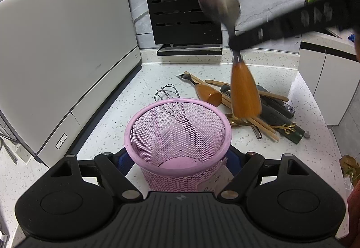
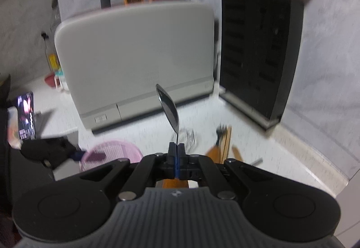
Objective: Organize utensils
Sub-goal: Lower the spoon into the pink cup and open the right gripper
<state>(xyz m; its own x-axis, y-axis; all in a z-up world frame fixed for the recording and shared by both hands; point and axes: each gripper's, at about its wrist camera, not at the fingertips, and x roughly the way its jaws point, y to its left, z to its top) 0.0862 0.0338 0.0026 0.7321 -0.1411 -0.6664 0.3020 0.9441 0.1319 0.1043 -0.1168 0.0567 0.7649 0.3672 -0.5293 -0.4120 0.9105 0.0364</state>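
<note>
My left gripper [image 1: 177, 160] is shut on a pink mesh cup [image 1: 177, 133], its blue pads pressing both sides of the cup, which stands upright on the speckled counter [image 1: 135, 95]. My right gripper [image 2: 177, 151] is shut on the thin neck of an orange-handled spoon [image 2: 168, 105]. In the left wrist view the spoon [image 1: 244, 92] hangs blurred, bowl up and handle down, above and right of the cup, with the right gripper [image 1: 236, 43] clamped on its neck. The pink cup [image 2: 112, 151] also shows low left in the right wrist view.
A loose pile lies right of the cup: an orange-handled fork [image 1: 202, 90], wooden chopsticks [image 1: 265, 126], dark-handled utensils [image 1: 279, 117] and a wire whisk [image 1: 167, 92]. A white appliance [image 1: 67, 56] fills the left and a black slotted knife block [image 1: 182, 0] stands at the back. The counter ends at right.
</note>
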